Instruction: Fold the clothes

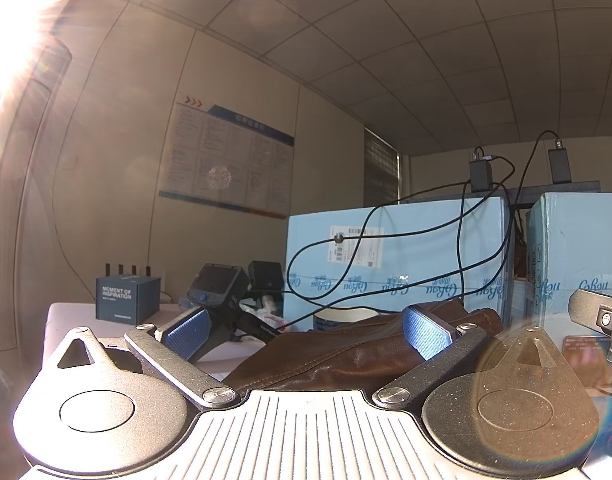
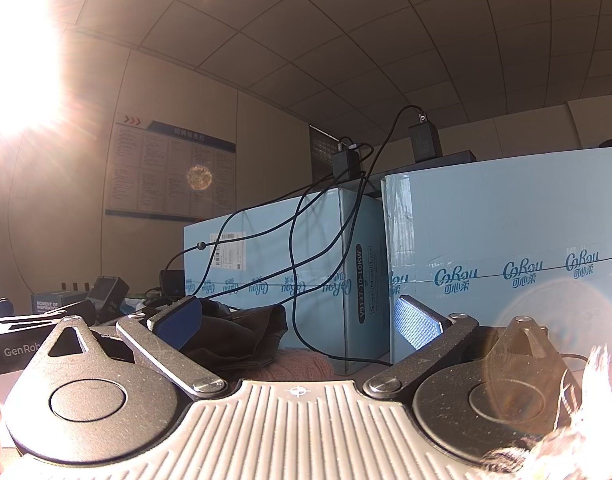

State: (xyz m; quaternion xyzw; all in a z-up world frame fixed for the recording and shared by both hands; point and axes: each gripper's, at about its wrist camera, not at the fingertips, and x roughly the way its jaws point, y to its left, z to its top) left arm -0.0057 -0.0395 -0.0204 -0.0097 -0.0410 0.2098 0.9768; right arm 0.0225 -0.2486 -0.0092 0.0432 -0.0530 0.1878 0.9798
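A brown leather garment (image 1: pixel 346 354) lies bunched on the table right in front of my left gripper (image 1: pixel 306 332), which is open with its blue pads (image 1: pixel 186 334) spread wide on either side of it. My right gripper (image 2: pixel 298 322) is open too, blue pads (image 2: pixel 176 326) apart. Between its fingers lie a dark crumpled garment (image 2: pixel 242 334) and, nearer, a pink knitted one (image 2: pixel 302 364). Neither gripper holds anything. Both cameras look low and level across the table.
Large light-blue cartons (image 1: pixel 394 256) (image 2: pixel 506 256) stand close behind the clothes, with black cables (image 1: pixel 458 240) draped over them from chargers on top. A small dark blue box (image 1: pixel 126 298), another gripper device (image 1: pixel 222 288) and clutter sit at the far left. Strong glare fills the upper left.
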